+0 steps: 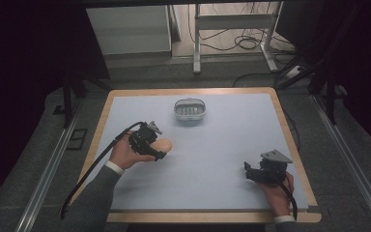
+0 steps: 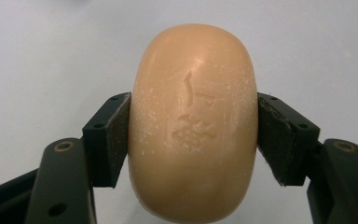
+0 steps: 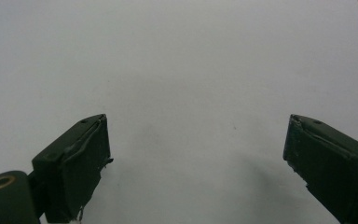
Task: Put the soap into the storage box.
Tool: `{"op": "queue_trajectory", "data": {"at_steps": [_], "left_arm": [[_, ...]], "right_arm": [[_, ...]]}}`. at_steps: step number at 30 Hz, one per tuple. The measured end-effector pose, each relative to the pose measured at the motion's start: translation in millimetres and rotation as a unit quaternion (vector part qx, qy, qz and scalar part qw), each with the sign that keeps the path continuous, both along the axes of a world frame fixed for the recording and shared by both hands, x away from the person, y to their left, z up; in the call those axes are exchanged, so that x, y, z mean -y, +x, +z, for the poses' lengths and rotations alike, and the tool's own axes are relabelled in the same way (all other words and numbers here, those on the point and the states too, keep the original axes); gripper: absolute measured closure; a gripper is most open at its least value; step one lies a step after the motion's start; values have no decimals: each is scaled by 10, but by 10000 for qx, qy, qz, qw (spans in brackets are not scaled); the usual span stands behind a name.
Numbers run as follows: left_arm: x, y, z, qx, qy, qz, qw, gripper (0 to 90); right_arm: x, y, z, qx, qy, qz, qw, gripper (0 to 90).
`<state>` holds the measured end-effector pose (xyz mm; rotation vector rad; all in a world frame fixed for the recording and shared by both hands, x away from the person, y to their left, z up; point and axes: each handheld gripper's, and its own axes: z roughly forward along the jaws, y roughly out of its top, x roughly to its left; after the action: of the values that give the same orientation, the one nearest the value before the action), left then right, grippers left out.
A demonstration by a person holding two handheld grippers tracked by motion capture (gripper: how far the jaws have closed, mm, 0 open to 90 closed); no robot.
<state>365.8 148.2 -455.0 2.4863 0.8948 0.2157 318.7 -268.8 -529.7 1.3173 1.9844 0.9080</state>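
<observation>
A tan oval bar of soap [image 2: 193,123] with a stamped mark on its face sits squeezed between the two black jaws of my left gripper [image 2: 193,135]. From above, that soap [image 1: 164,145] pokes out to the right of the left gripper [image 1: 157,146], over the left half of the pale mat. A white oval soap dish [image 1: 190,109] with a ribbed floor stands at the back middle of the mat, apart from both grippers. My right gripper [image 1: 247,171] rests near the front right; its jaws [image 3: 196,158] stand wide open over bare mat.
The pale mat [image 1: 222,145] covers a wooden table whose rim [image 1: 290,140] shows on every side. Beyond the table's far edge stand a white metal frame [image 1: 232,29] and loose cables on the floor. A black cable [image 1: 94,164] trails from the left gripper.
</observation>
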Motion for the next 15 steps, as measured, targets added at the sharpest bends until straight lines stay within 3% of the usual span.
{"op": "queue_trajectory", "data": {"at_steps": [15], "left_arm": [[26, 71, 44, 50, 8, 21, 10000, 324]], "right_arm": [[2, 2, -1, -5, -5, -1, 10000, 70]]}}
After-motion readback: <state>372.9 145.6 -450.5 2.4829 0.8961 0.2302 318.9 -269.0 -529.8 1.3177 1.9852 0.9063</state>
